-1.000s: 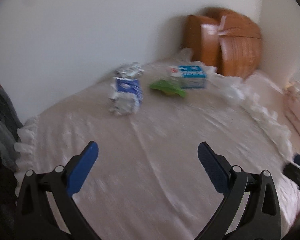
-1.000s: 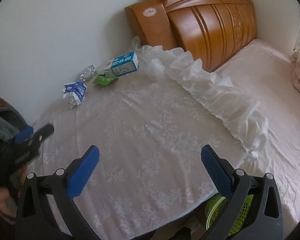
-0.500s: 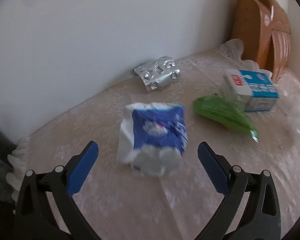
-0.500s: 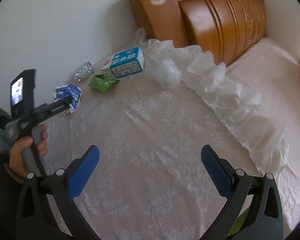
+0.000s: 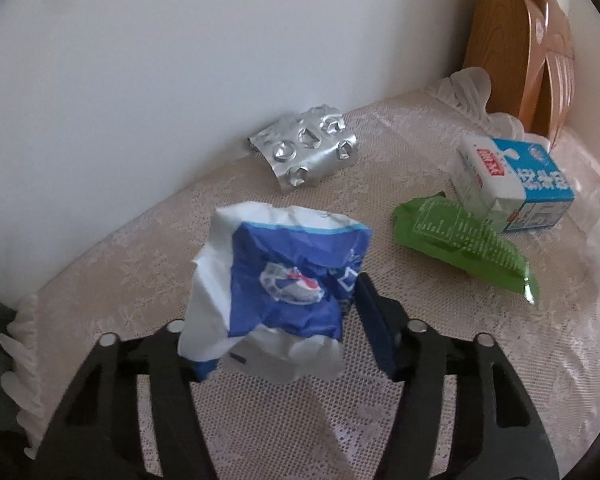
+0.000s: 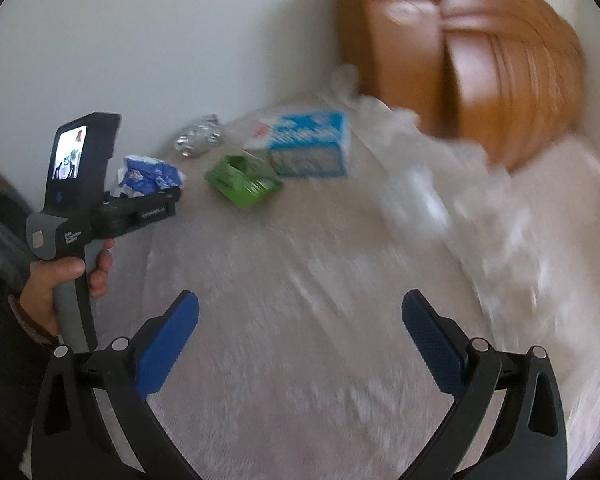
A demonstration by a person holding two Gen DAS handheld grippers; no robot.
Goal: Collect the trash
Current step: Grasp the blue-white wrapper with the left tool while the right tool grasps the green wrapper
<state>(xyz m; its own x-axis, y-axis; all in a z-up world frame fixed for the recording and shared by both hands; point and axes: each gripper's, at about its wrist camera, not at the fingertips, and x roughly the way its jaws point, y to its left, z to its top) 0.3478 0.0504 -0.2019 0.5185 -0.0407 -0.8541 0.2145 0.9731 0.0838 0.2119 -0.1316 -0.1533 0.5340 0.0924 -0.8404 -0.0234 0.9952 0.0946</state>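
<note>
Lace-covered bed (image 5: 440, 380) by white wall (image 5: 160, 60) — left gripper (image 5: 284, 320) pinching blue wrapper (image 5: 288, 276), right gripper (image 6: 300, 340) spread

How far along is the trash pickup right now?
Nothing looks binned yet. In hand: left tool is clamped on the blue-white wrapper. Left on the bedspread: foil blister pack, green packet, milk carton. Right tool is open, empty.

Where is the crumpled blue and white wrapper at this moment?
In the left wrist view the blue and white wrapper sits between the left gripper fingers, near the wall, in front of the silver blister pack and left of the green packet.
</note>
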